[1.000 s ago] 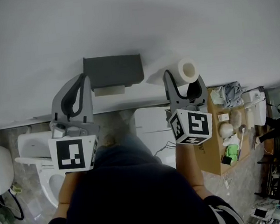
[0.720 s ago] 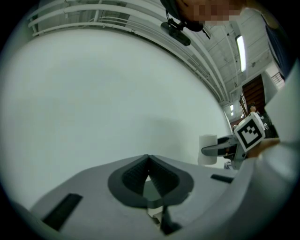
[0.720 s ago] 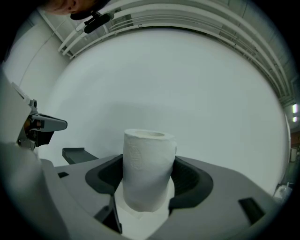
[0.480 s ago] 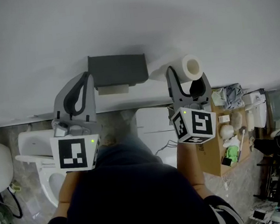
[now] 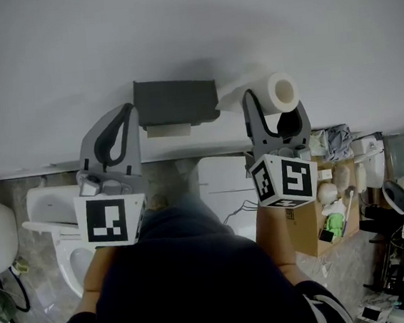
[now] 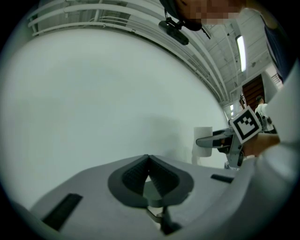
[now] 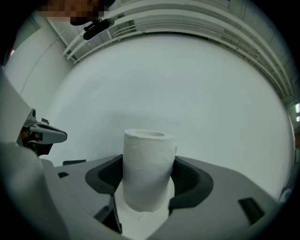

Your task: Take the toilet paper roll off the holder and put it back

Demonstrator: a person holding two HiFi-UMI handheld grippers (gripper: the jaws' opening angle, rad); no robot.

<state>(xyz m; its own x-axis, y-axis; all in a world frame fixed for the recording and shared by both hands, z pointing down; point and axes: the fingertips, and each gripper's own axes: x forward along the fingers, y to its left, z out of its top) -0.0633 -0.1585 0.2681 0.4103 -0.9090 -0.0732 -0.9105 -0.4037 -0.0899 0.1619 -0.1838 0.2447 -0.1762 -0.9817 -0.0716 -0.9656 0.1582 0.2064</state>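
Two grippers: left gripper beside the holder's left end, right gripper to the holder's right, both pointing at the white wall.
Left gripper state: its own view shows the jaws pressed together, ribbed pads meeting in a V, nothing between them.
Right gripper state: its own view shows the jaws clamped on the toilet paper roll, one pad on each side of it.
Roll position: head view has the toilet paper roll off the holder, just to its right, held in the air near the wall, open core end facing the camera.
Holder: dark grey box on the wall with a pale slab under it; seen in head view only.
Cross views: left gripper view catches the roll and right gripper at far right; right gripper view catches the left gripper at its left edge.
Below, head view only: toilet and cardboard box.
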